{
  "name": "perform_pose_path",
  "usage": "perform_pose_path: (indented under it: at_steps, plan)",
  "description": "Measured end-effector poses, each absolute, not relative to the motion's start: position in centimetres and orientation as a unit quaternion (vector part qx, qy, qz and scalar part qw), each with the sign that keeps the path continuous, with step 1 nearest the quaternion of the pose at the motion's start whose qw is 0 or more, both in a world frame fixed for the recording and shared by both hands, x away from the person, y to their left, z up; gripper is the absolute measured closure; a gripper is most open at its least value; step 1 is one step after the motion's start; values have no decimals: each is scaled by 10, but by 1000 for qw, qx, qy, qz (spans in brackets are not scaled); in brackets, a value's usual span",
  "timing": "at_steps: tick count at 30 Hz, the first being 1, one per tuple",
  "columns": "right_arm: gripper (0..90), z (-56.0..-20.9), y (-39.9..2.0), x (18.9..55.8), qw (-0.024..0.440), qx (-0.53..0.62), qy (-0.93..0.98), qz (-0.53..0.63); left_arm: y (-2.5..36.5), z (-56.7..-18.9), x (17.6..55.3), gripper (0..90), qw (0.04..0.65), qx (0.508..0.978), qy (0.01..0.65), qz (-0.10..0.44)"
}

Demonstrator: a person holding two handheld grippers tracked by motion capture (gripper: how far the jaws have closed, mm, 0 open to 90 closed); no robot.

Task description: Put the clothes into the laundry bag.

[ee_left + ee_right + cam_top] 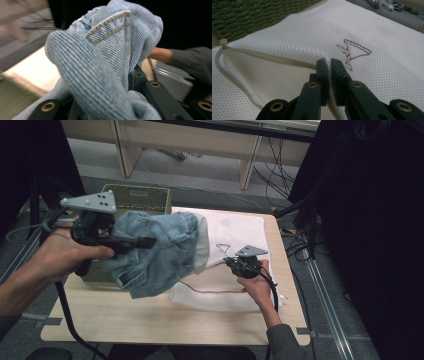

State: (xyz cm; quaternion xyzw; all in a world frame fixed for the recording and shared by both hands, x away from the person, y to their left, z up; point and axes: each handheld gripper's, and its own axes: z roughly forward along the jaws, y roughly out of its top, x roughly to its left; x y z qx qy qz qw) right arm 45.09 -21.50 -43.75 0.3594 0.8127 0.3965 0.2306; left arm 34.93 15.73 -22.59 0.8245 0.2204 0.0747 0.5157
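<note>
While our 2 grippers work at the tabletop [150, 320], we hold denim in one and a mesh bag in the other.

We see the left gripper [142, 242] raised above the tabletop's left side, its jaws clamped on a bunched pair of light blue jeans [157, 252] that hangs over a green woven basket [140, 198] and the bag's left edge. Our right gripper [330, 65] rests low on the white mesh laundry bag [235, 227], which lies flat right of the middle; its jaws are closed, pinching a fold of mesh by the zipper [234, 75], near a small brown printed mark [353, 52].
</note>
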Motion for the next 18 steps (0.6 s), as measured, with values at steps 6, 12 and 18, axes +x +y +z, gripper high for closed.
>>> perform_pose_path:
  at_steps: [6,12,18]
  plan:
    - [861,-437,-219,452,232,359,812,399,119,-248,339,717,494,850,183,32]
    - [862,-434,-223,452,231,364,807,403,89,-282,342,715,474,863,175,-7]
    - [865,-430,-226,451,227,365,806,406,59,-329,352,712,436,885,164,-23]
